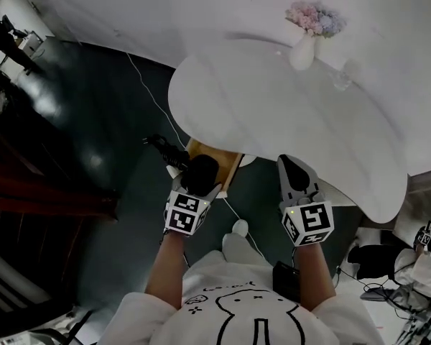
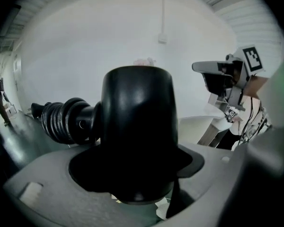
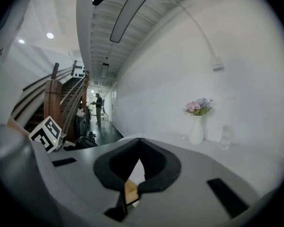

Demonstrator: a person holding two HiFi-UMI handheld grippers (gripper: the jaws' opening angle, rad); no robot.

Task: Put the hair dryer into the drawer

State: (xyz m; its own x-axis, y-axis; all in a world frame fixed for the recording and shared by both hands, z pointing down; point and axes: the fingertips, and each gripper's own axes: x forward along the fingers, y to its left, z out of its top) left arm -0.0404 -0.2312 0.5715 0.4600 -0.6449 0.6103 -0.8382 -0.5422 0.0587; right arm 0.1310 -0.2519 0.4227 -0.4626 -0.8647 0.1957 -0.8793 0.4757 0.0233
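The black hair dryer (image 1: 202,169) sits between the jaws of my left gripper (image 1: 199,183), which is shut on its body. In the left gripper view the dryer (image 2: 137,122) fills the middle, with its bundled black cord (image 2: 64,119) sticking out to the left. The dryer hangs just in front of an open wooden drawer (image 1: 217,154) under the white table (image 1: 287,113). My right gripper (image 1: 294,165) is to the right of the drawer, near the table's edge. Its pads meet at the tip with nothing between them (image 3: 139,143).
A white vase of flowers (image 1: 303,49) and a clear glass (image 1: 343,74) stand at the back of the table. A thin white cable (image 1: 147,92) runs across the dark floor. A person (image 1: 7,38) stands far off at the left. A wooden staircase (image 3: 61,98) rises on the left.
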